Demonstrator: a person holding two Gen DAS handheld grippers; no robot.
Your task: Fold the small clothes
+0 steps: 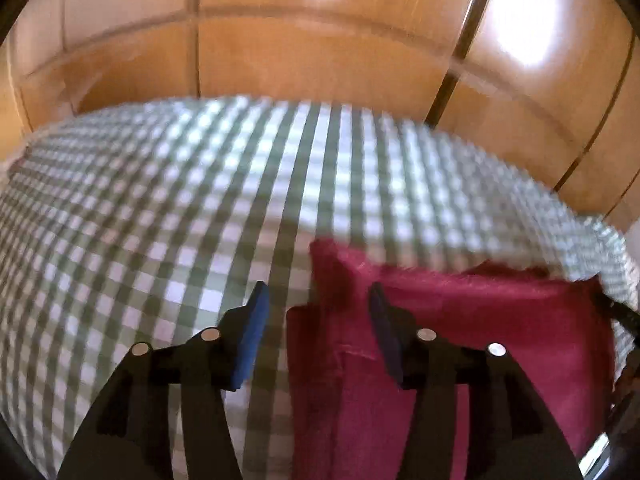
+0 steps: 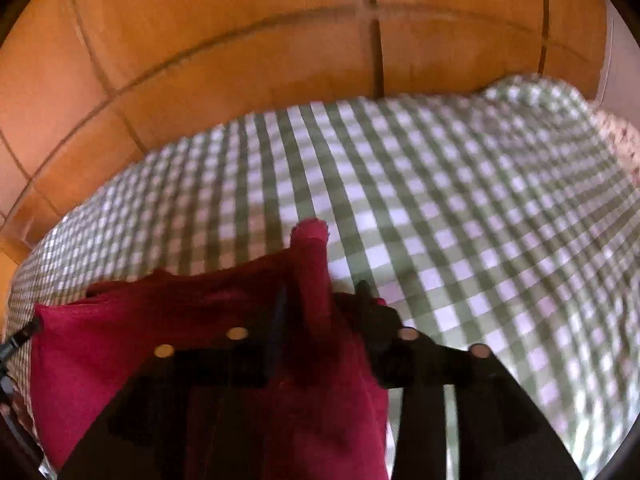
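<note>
A dark red cloth (image 1: 480, 340) lies on a green-and-white checked cover (image 1: 160, 200). In the left wrist view my left gripper (image 1: 318, 304) stands open over the cloth's left edge. Its blue pads (image 1: 256, 320) are apart and that edge lies loose between them. In the right wrist view the same red cloth (image 2: 140, 320) fills the lower left. A narrow fold of it (image 2: 312, 248) stands up between the fingers of my right gripper (image 2: 322, 304). Those fingers stand apart, and the cloth drapes over the left one and hides its pad.
The checked cover (image 2: 480, 200) spreads wide to the right and is rumpled at its far right corner. Shiny orange-brown wooden panels (image 1: 320, 40) (image 2: 240, 40) rise right behind its far edge. A thin black part (image 2: 20, 340) pokes in at the left rim.
</note>
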